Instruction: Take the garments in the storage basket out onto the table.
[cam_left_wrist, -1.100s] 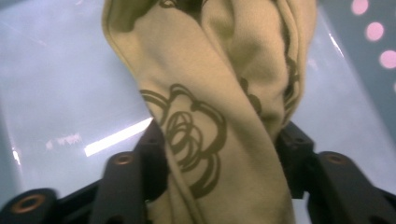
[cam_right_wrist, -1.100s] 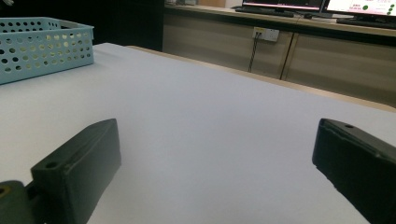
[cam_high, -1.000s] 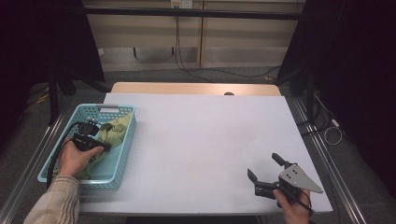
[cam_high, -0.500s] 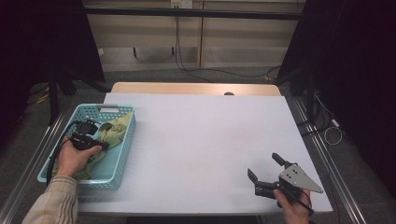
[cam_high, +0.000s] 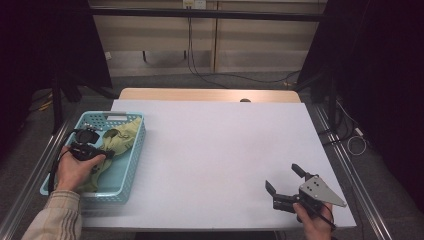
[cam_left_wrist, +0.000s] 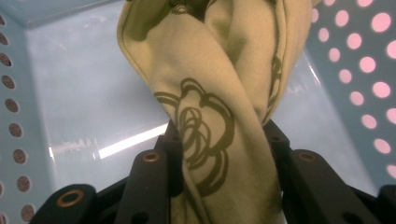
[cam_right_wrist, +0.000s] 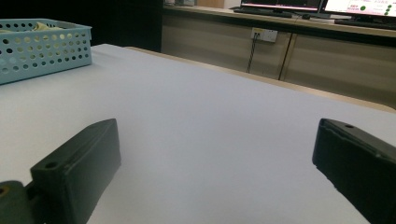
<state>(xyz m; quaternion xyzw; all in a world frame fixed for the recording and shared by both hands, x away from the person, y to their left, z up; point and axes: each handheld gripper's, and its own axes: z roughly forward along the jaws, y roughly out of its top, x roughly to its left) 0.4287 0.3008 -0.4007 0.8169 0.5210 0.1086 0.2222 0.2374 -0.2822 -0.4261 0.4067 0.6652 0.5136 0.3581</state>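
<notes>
Now, cloth: olive-green cloth (cam_left_wrist: 219, 107) with a dark looped print, bunched into a twisted band whose long axis runs straight ahead from the left hand-held gripper (cam_high: 92, 150), toward the basket's far end.
Left hand-held gripper: jaws have just been closing and are clenched on the cloth, pads pressing it from both sides.
Cloth's place: inside the pale blue perforated basket (cam_high: 131, 165), whose walls stand close around the left hand-held gripper.
Right hand-held gripper (cam_high: 286, 184): released, jaws wide apart, low over the white surface (cam_high: 215, 150), well apart from the basket.
</notes>
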